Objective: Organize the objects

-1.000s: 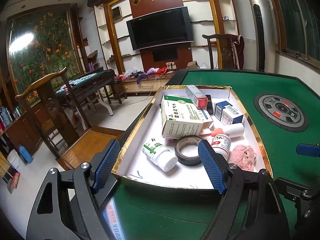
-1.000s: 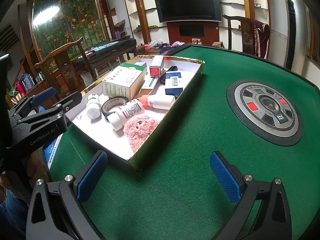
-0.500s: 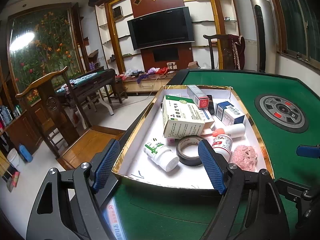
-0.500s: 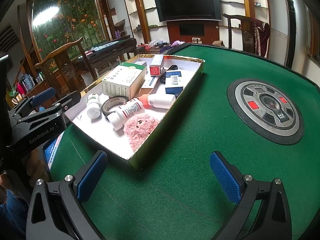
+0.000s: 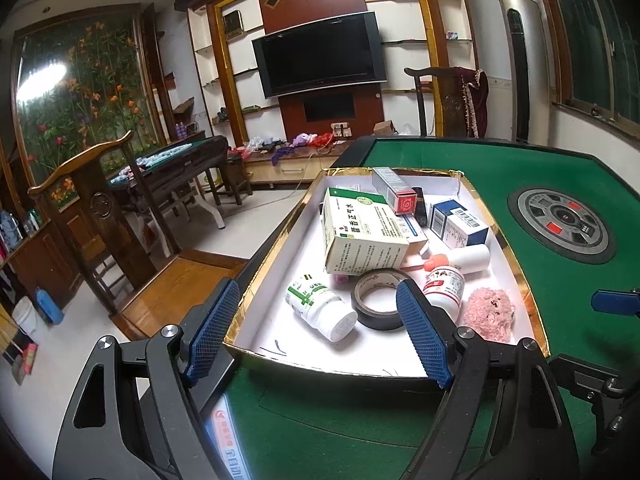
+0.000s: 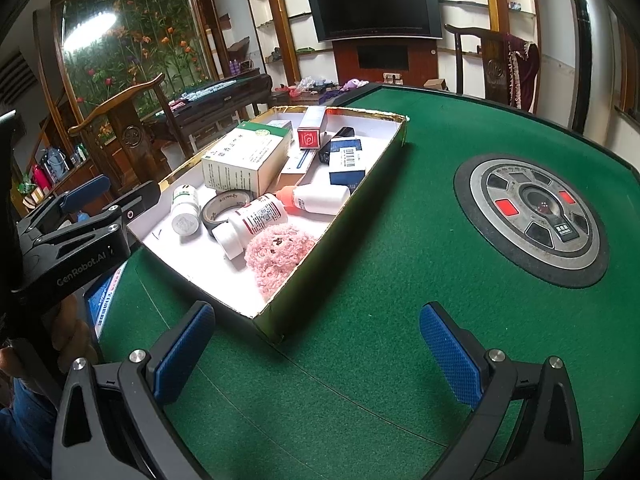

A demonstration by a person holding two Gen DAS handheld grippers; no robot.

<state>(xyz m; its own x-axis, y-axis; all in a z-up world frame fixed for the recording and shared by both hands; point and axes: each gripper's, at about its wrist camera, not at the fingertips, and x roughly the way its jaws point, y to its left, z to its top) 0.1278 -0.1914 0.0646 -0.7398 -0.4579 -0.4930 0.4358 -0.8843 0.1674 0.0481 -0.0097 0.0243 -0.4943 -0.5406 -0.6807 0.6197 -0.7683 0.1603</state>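
A gold-edged white box (image 5: 276, 248) (image 6: 296, 280) sits on the green table and holds several items: a large medicine carton (image 5: 360, 236) (image 6: 244, 160), a green-label pill bottle (image 5: 322, 307) (image 6: 185, 210), a black tape roll (image 5: 376, 300) (image 6: 219, 210), a red-label bottle (image 5: 444, 286) (image 6: 250, 220), a pink fluffy toy (image 5: 490, 314) (image 6: 276, 254) and a blue box (image 5: 458, 222) (image 6: 347, 162). My left gripper (image 5: 316, 332) is open and empty just before the box's near edge. My right gripper (image 6: 316, 354) is open and empty over the felt, right of the box.
The table's round centre console (image 6: 532, 214) (image 5: 562, 222) lies right of the box. A wooden chair (image 5: 100, 208) and a second table (image 5: 168, 164) stand off the left edge. A chair with draped cloth (image 6: 504, 64) is at the far side.
The left view has crept slightly closer to the box. The right gripper has barely moved. Both stay open.
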